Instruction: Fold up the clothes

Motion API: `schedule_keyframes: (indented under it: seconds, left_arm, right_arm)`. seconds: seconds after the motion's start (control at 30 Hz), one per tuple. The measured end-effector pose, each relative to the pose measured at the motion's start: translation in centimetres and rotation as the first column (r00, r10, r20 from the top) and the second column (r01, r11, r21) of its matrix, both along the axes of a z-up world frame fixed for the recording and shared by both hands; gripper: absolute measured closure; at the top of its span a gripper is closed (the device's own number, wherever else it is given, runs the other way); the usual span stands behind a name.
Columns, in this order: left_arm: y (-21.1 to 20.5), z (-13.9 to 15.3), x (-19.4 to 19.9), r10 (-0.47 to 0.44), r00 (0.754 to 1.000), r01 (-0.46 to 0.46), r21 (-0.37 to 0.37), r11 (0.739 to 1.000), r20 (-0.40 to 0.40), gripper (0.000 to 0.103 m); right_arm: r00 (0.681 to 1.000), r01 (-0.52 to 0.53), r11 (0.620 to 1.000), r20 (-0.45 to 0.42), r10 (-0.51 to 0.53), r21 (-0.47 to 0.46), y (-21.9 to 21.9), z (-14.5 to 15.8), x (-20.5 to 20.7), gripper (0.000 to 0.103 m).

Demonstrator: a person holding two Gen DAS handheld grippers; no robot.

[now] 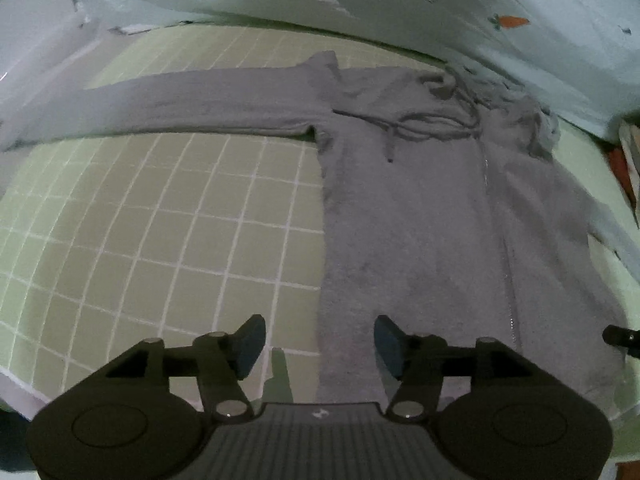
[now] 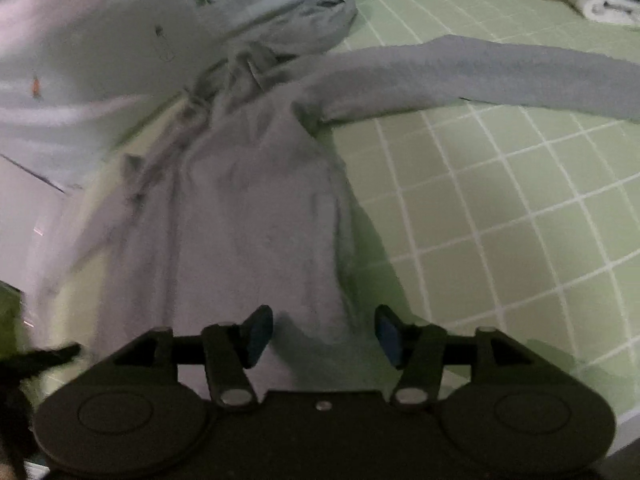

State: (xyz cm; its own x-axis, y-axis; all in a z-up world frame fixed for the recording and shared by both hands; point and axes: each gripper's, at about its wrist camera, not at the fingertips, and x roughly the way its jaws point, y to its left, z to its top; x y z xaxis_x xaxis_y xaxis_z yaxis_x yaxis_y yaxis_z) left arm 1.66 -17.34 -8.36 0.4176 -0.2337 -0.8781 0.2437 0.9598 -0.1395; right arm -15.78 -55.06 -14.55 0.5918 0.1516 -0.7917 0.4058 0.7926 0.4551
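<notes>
A grey hoodie point(image 1: 420, 220) lies flat on the green gridded sheet point(image 1: 160, 240), its long axis running straight ahead of both tools, hem nearest. The left tool point(image 1: 320, 346) and right tool point(image 2: 324, 336) hover over opposite hem corners, fingers apart, holding nothing. 1 sleeve point(image 1: 180, 100) stretches out sideways beyond the left tool.

dim light, fisheye-bent edges, right wrist view motion-blurred
</notes>
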Motion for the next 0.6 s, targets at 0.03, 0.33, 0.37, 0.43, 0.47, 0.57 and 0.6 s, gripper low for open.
schedule_keyframes:
  seconds: [0.03, 0.33, 0.37, 0.43, 0.47, 0.57, 0.6]
  left_arm:
    - [-0.2, 0.0, -0.1, -0.004, 1.0, 0.004, 0.006, 1.0, 0.005, 0.041]
    - [-2.4, 0.0, -0.5, -0.037, 0.998, 0.035, 0.059, 0.998, 0.048, 0.04]
    - [-2.6, 0.0, -0.6, -0.041, 0.998, 0.038, 0.065, 0.997, 0.053, 0.037]
    - [-3.1, 0.0, -0.7, -0.049, 0.997, 0.044, 0.077, 0.996, 0.062, 0.026]
    - [-3.3, 0.0, -0.7, -0.051, 0.996, 0.046, 0.082, 0.996, 0.067, 0.024]
    - [-4.2, 0.2, -1.0, -0.038, 0.996, 0.03, 0.094, 0.995, 0.079, 0.024]
    - [-4.5, 0.3, -1.0, -0.034, 0.996, 0.025, 0.103, 0.994, 0.084, 0.024]
  right_arm:
    - [1.0, 0.001, 1.0, -0.006, -0.001, -0.013, 0.3, -0.2, -0.1, 0.08]
    - [0.993, 0.057, 0.991, 0.099, -0.069, 0.12, -1.5, 2.4, -1.1, 0.085]
    - [0.999, 0.036, 0.999, 0.019, -0.036, 0.012, -1.1, 2.0, -0.6, 0.082]
    - [0.999, 0.033, 0.999, -0.008, -0.033, -0.026, -1.5, 1.7, -0.7, 0.072]
    - [0.999, 0.034, 0.999, -0.015, -0.034, -0.036, -1.7, 1.5, -0.9, 0.065]
    - [0.994, 0.113, 0.989, 0.003, -0.113, -0.096, -3.3, 2.0, -1.2, 0.036]
    - [0.989, 0.146, 0.982, 0.007, -0.146, -0.123, -4.1, 2.1, -1.4, 0.028]
